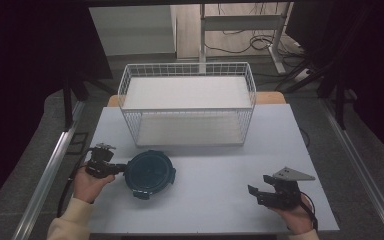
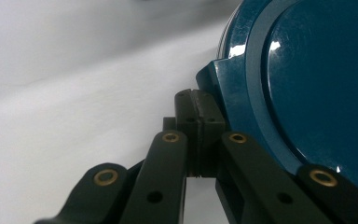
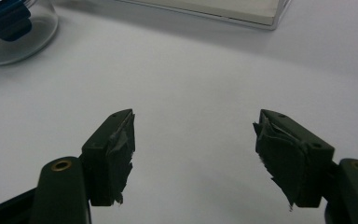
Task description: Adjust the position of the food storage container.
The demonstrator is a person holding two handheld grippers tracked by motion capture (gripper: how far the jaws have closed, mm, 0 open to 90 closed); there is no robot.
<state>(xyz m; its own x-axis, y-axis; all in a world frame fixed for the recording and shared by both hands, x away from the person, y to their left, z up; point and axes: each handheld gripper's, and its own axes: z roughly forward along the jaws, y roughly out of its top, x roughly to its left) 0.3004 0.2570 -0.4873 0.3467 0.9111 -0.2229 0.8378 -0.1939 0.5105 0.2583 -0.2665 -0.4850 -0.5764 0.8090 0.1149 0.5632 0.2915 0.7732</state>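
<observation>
Glossy dark-blue plastic lid [image 2: 317, 84] on a clear glass container [image 3: 14, 39]; white wire basket [image 1: 187, 102]; smooth matt table [image 1: 215, 175].

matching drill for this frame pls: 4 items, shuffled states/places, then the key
1. left gripper
2. right gripper
3. container
4. wire basket

a. white, at the table's far side
b. jaws apart, nothing between them
c. dark teal round lid, near the left front of the table
d. jaws shut, beside the lid's rim

Pairs: 1-d, 2-b, 3-c, 4-a
</observation>
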